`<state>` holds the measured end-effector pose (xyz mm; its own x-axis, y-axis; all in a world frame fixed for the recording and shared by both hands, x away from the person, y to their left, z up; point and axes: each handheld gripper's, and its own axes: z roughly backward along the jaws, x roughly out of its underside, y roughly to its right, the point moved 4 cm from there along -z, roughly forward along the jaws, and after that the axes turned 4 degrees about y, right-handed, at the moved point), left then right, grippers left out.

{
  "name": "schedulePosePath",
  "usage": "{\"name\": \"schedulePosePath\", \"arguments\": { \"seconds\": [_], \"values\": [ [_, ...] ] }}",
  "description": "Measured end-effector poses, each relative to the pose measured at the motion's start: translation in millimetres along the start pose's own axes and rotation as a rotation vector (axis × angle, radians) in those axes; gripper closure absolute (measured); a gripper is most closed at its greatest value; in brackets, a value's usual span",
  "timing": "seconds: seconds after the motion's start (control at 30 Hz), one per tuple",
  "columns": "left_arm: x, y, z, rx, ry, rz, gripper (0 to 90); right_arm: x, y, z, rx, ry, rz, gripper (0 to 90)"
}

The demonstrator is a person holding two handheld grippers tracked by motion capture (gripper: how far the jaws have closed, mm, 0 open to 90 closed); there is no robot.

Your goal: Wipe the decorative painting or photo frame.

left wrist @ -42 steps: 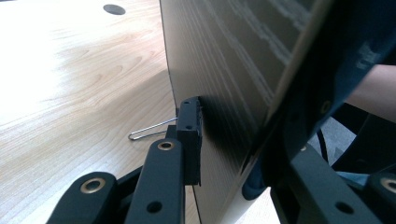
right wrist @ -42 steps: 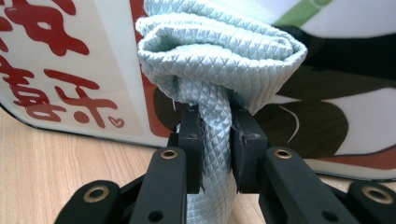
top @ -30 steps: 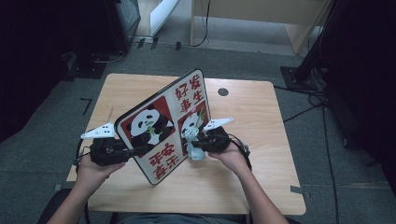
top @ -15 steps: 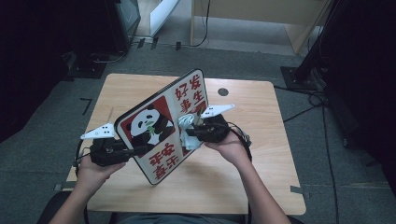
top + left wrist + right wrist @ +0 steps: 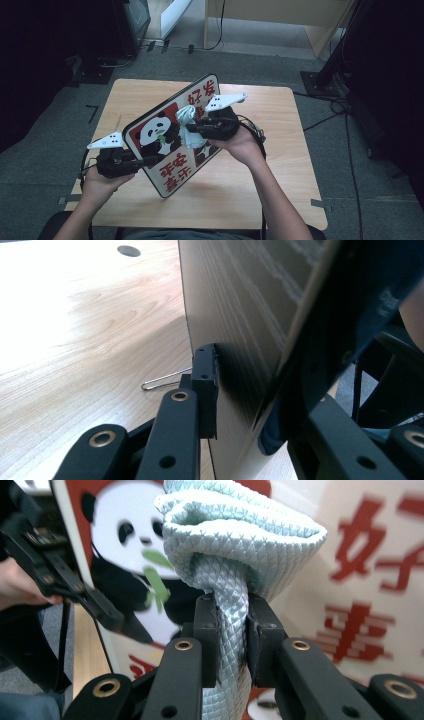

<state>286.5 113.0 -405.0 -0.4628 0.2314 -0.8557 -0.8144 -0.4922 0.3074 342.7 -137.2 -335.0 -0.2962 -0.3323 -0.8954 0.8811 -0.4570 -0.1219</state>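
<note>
While the left tongs (image 5: 150, 161) pinch the lower left edge of the panda sign board (image 5: 172, 135), board stands tilted on its bottom corner above the worktop (image 5: 280, 165), printed face toward the person. Left gripper view: jaws clamp the board's edge, plain wood-grain back on one side. Right tongs (image 5: 192, 129) pressed together on a pale blue cloth (image 5: 235, 545), bunched above the jaws, held against the panda picture on the board's face. Wire clip (image 5: 162, 380) lies on the worktop behind the board.
</note>
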Motion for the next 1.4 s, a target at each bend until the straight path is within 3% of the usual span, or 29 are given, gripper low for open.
{"name": "schedulePosePath", "arguments": {
  "seconds": [0.3, 0.5, 0.63, 1.4],
  "values": [
    [0.1, 0.5, 0.2, -0.005, -0.002, 0.004, 74.3, -23.7, -3.2, -6.4, -0.019, 0.061, 0.018, 77.6],
    [1.0, 2.1, 0.3, -0.006, -0.001, 0.005, 74.3, -20.3, 0.7, -17.9, -0.005, 0.044, 0.017, 77.3],
    [1.2, 2.0, 0.5, -0.006, 0.001, 0.009, 74.2, -18.8, 2.4, -21.0, -0.015, 0.062, -0.002, 77.2],
    [1.2, 1.7, 0.5, -0.006, -0.001, 0.006, 74.0, 1.1, 12.0, -22.1, -0.01, 0.043, -0.024, 76.7]
  ]
}}
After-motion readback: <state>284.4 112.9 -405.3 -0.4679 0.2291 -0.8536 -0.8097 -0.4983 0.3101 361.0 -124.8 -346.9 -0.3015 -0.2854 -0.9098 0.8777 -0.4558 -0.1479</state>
